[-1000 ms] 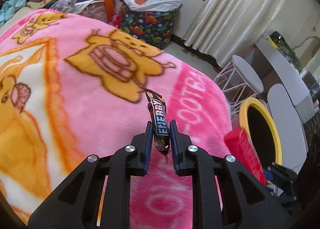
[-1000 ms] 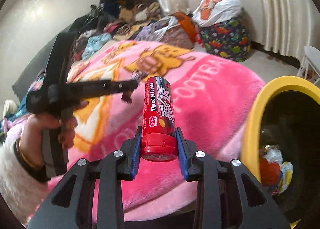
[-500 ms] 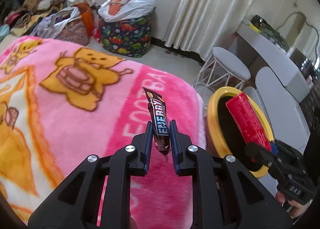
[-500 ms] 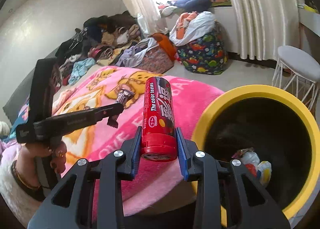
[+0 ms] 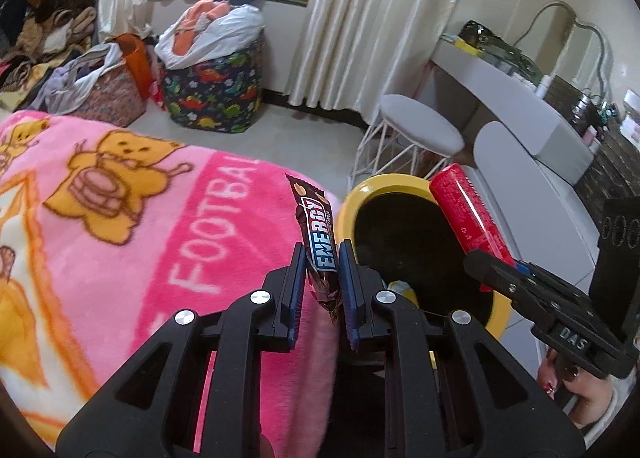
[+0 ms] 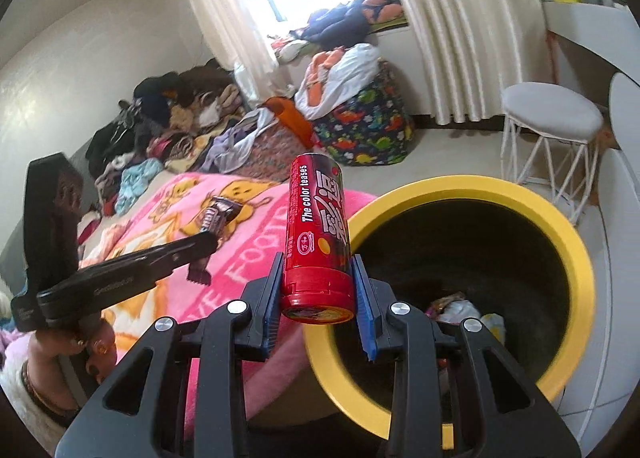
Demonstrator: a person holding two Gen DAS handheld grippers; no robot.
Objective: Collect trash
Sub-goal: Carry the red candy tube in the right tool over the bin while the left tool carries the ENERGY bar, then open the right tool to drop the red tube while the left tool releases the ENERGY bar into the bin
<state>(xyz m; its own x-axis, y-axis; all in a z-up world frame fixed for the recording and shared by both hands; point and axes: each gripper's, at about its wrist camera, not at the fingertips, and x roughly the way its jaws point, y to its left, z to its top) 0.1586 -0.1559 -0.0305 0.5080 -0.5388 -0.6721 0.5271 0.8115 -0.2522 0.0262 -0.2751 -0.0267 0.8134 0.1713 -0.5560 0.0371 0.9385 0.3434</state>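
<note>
I have the left gripper (image 5: pixel 322 278) clamped on a brown energy bar wrapper (image 5: pixel 318 236) — its jaws stand narrow, pinching the wrapper's lower part, with the rest sticking up and forward beyond the tips. In the left wrist view the wrapper hangs over the corner of the bed where the pink blanket (image 5: pixel 168 218) drops away, just beside the yellow-rimmed bin (image 5: pixel 348 198).

My right gripper (image 6: pixel 317 290) holds a red snack tube (image 6: pixel 316 234) by its capped lower end, jaws pressed on both sides, and the tube stands nearly upright between them. In the right wrist view it sits at the near left rim of the bin (image 6: pixel 520 194), at the meeting of blanket edge and bin rim. In the left wrist view the same tube (image 5: pixel 468 218) leans across the right side of the bin's dark opening.

Inside the bin I can see some crumpled wrappers (image 6: pixel 460 306) lying at the bottom. The bin stands on the floor right against the bed's corner. A white stool (image 6: pixel 548 106) is behind it, and a dinosaur-print basket (image 6: pixel 368 134) heaped with clothes sits further back by the curtains. I can see a hand (image 6: pixel 80 342) gripping the left tool's handle at the lower left of the right wrist view.
</note>
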